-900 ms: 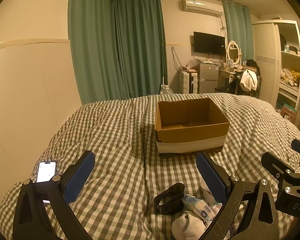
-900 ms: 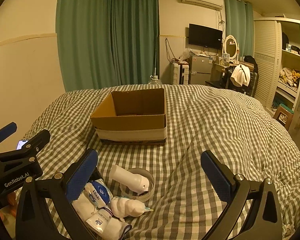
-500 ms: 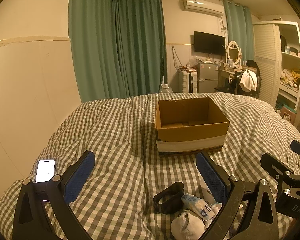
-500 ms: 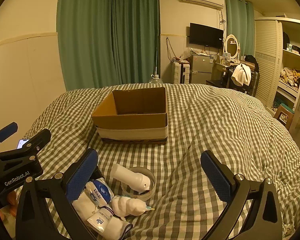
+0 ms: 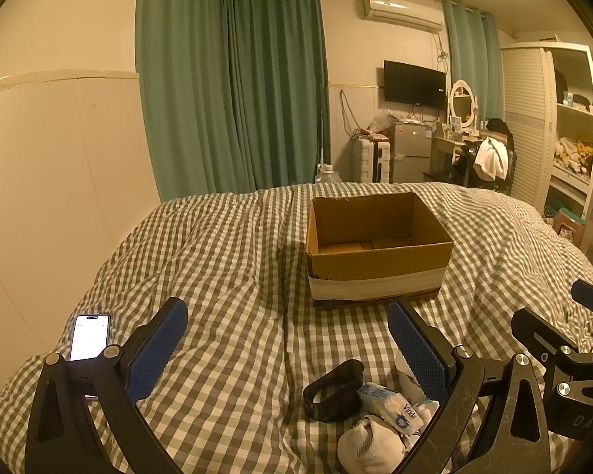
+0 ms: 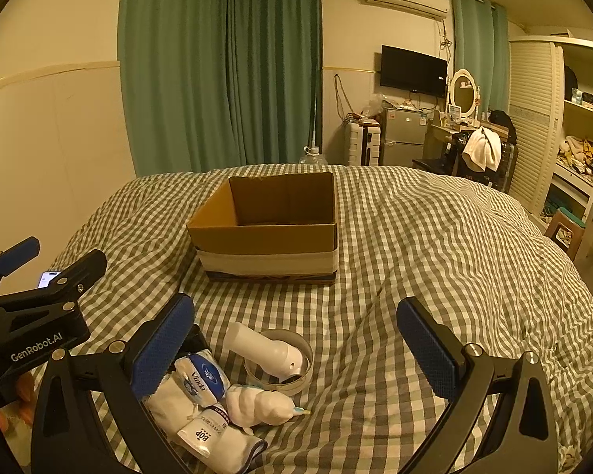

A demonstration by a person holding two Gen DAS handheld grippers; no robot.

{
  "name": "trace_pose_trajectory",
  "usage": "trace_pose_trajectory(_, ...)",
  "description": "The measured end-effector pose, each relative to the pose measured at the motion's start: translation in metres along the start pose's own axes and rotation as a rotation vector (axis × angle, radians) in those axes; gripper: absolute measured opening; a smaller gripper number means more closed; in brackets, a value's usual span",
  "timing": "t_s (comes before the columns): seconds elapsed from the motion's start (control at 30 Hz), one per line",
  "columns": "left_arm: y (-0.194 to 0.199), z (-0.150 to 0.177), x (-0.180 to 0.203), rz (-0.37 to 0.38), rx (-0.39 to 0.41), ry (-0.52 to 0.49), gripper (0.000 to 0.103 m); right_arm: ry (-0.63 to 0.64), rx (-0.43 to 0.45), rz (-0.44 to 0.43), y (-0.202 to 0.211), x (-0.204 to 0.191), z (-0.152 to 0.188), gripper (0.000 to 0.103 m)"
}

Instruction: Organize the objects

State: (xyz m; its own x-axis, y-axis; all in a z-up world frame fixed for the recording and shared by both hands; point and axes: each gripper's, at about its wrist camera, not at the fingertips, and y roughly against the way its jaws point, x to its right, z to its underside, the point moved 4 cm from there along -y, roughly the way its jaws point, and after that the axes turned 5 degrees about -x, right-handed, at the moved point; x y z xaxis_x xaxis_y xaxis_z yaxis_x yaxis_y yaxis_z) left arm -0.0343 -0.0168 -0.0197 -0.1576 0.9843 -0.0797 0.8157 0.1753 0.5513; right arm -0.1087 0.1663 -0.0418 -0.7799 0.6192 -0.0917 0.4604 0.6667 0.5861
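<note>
An open cardboard box (image 5: pixel 377 260) (image 6: pixel 269 239) stands in the middle of a checked bed. Nearer me lies a small heap: a black band (image 5: pixel 333 389), a blue-and-white tissue pack (image 5: pixel 391 407) (image 6: pixel 201 379), a white bottle (image 6: pixel 263 349) resting on a tape roll (image 6: pixel 296 375), a white plush toy (image 6: pixel 259 405), a small sachet (image 6: pixel 203 430) and white cloth (image 5: pixel 369 444). My left gripper (image 5: pixel 286 345) is open above the bedding, left of the heap. My right gripper (image 6: pixel 294 349) is open, its left finger beside the heap, nothing between its pads.
A lit phone (image 5: pixel 89 336) lies on the bed's left edge by the wall. Beyond the bed are green curtains (image 5: pixel 233 91), a small fridge (image 5: pixel 409 152), a chair draped with clothes (image 5: pixel 490 162) and a wardrobe (image 5: pixel 557 130). The bedspread (image 6: pixel 435 237) spreads right of the box.
Both views have shifted only slightly; the box and heap sit a touch higher in frame. Nothing was grasped or released.
</note>
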Motion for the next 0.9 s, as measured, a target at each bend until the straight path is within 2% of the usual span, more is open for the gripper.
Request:
trace_pose_trajectory(0.77,0.0006,-0.0042,-0.0042,-0.007,-0.007,0.006,0.103,0.043,-0.006,-0.062,0.0077,-0.0088,-0.0035,0.101)
trace_pose_trajectory(0.9,-0.0018,-0.0037,-0.0039,-0.032,-0.016,0.01,0.103,0.049,-0.01,-0.073,0.0071,-0.0081,-0.0053,0.101)
